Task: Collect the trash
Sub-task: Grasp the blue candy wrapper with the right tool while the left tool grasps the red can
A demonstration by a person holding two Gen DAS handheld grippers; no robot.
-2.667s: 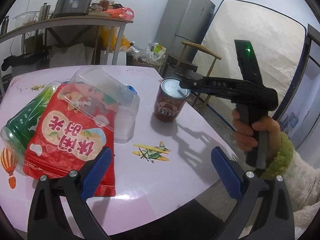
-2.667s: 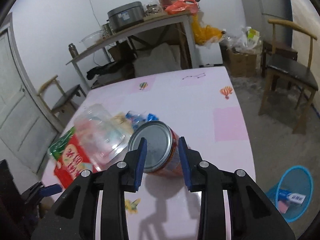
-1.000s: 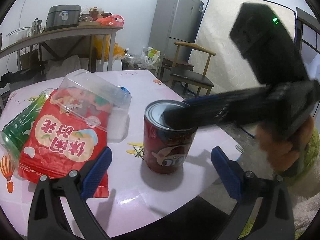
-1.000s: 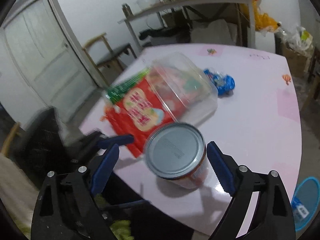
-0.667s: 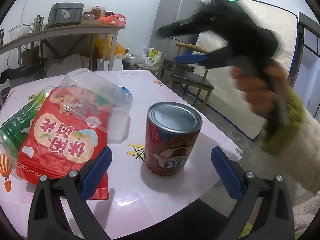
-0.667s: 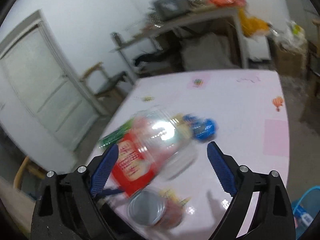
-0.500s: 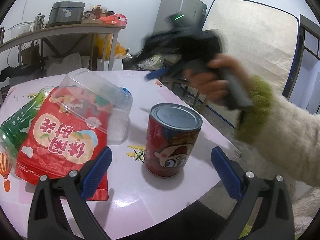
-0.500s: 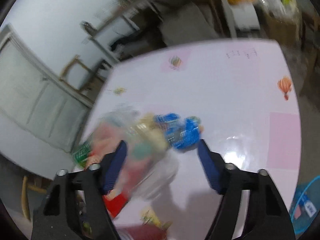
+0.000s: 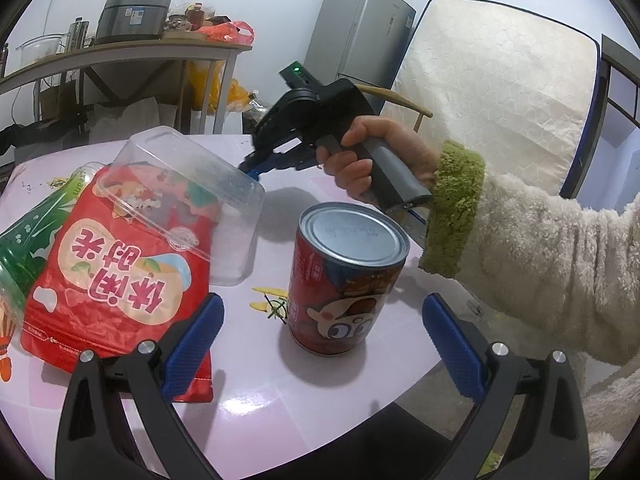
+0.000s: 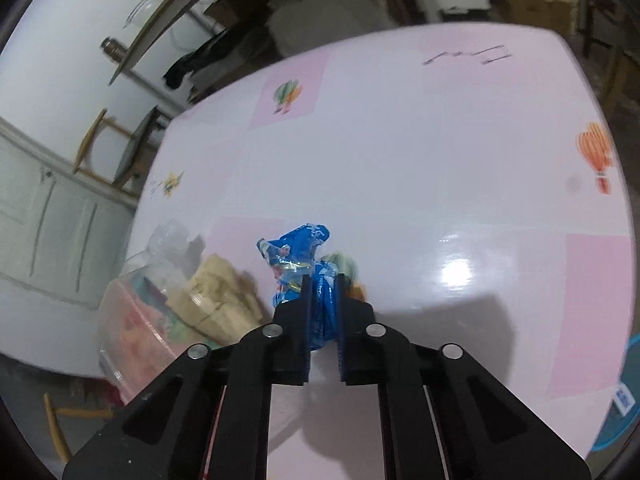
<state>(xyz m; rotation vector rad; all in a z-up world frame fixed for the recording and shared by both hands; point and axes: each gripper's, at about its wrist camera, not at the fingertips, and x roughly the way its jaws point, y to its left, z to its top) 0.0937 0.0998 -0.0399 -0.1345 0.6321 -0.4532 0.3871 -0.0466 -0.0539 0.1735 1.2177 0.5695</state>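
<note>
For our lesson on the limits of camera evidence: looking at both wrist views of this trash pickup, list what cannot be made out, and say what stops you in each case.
- Blue wrapper, right wrist view: lower part hidden between the closing right gripper; print blurred.
- Same wrapper, left wrist view: hidden behind the clear plastic box.
- Green packet, left wrist view: mostly covered by the red snack bag.
- Blue bin, right wrist view: cut off by the picture edge.

Can [image 9: 348, 276] — red, cartoon face, silver lid. Pouch [image 9: 116, 264] — red, white lettering. Wrapper [image 10: 308, 264] — crumpled blue. Table [image 10: 420, 152] — pale pink squares, balloon prints. Sleeve [image 9: 552, 248] — cream, green cuff.
</note>
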